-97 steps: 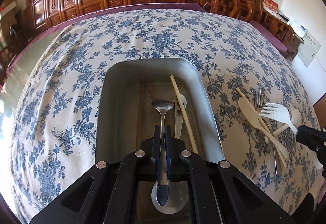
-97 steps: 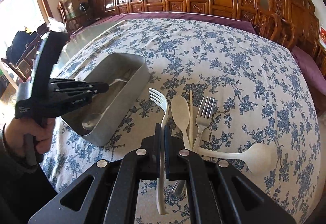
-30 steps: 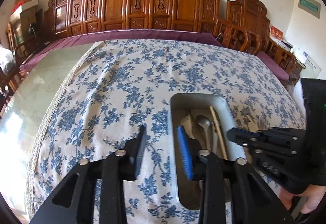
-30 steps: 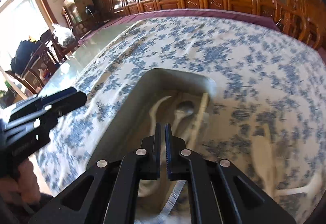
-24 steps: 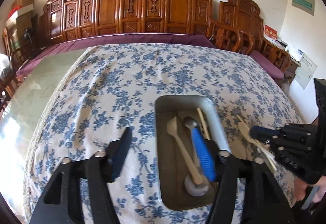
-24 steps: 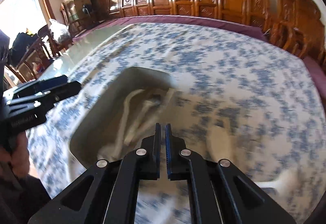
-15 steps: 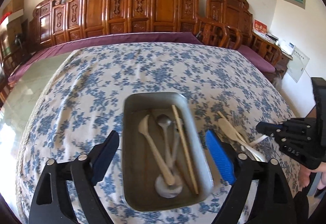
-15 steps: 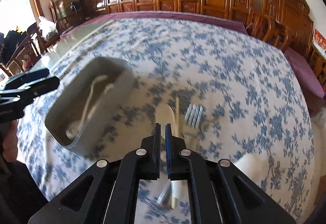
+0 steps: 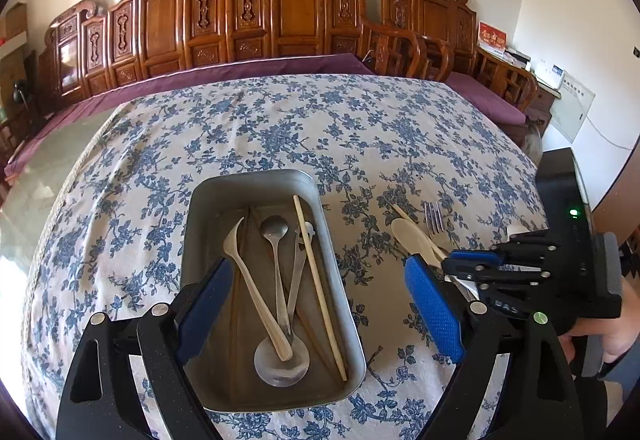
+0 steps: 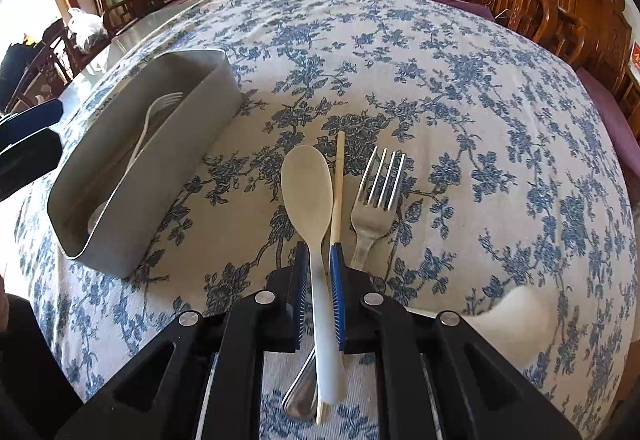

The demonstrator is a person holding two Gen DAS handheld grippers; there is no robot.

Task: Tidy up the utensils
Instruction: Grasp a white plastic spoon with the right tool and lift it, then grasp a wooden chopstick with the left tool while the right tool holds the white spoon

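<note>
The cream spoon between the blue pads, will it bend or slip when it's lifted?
The cream spoon looks like thick plastic, so it probably stays stiff and feels light. Its handle looks smooth, so it might slip, though the right gripper has ridged pads. It touches the chopstick, which may get nudged.

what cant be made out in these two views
- Right wrist view: the white spoon handle is hidden behind the right hand-held gripper.
- Right wrist view: the tray wall hides most of its contents.
- Left wrist view: the cream spoon handle disappears behind the gripper bodies.
</note>
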